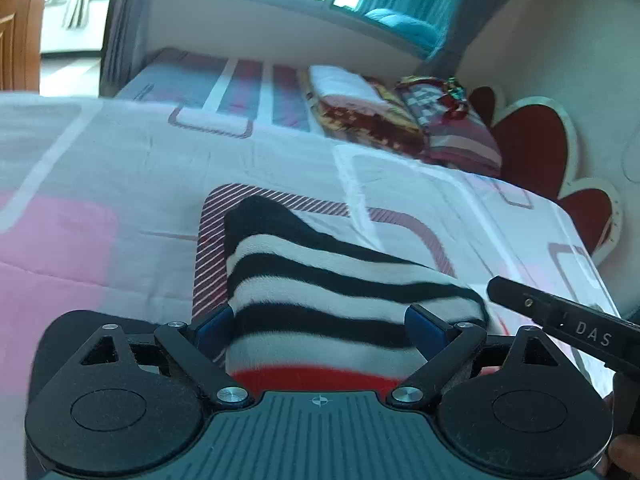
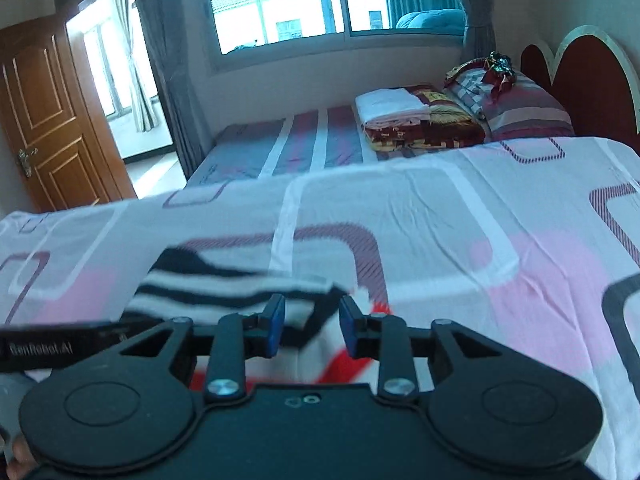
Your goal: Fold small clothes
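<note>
Left gripper [image 1: 320, 322]: standing wide, straddling striped garment [image 1: 320, 280], pads not pressing.
Right gripper [image 2: 312, 326]: narrow gap, cloth between pads; grasp cannot be told.
Garment place: lying lower centre on bedspread [image 1: 100, 168].
Technique: pinching both corners evenly, keeping edges aligned while folding.

L gripper [image 1: 320, 326] fingers spread wide; R gripper [image 2: 312, 326] fingers narrowly apart, both angled down.
</note>
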The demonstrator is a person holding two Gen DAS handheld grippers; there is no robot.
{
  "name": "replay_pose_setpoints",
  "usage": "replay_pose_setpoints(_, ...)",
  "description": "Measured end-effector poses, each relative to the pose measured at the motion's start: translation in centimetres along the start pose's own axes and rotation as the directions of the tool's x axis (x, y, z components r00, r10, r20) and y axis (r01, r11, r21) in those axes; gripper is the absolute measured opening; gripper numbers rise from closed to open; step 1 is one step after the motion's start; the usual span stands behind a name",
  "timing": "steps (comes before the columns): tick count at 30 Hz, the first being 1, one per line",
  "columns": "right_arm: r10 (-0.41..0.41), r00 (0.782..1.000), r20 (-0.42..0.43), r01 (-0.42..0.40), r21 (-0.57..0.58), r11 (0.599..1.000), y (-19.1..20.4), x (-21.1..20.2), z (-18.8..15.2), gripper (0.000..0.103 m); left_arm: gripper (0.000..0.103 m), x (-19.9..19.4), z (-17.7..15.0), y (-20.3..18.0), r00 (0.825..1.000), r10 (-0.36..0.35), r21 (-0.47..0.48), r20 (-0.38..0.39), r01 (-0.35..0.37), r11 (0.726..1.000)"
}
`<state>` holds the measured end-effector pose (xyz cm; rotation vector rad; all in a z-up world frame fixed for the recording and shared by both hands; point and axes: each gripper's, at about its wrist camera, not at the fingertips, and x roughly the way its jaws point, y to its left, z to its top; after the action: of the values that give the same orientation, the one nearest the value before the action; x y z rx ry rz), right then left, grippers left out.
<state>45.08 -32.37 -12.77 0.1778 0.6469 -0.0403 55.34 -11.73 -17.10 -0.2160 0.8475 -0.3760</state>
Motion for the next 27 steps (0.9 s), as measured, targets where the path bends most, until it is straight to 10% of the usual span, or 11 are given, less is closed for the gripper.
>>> replay_pose_setpoints(11, -0.055, 0.996, -0.071, 0.056, 0.014, 0.998, -1.7, 5.8, -1.4, 0.039, 0.092, 3.1, -0.3, 1.7, 0.997, 0.022, -0.075, -0.068, -0.027, 0.997)
replay_pose_setpoints(27, -0.023, 0.999, -0.023, 0.022, -0.019, 1.000, 0.9, -0.2, -2.0, 0.041, 0.092, -2.6, -2.8, 0.7, 0.998, 0.054, 0.060, -0.038, -0.052, 0.997)
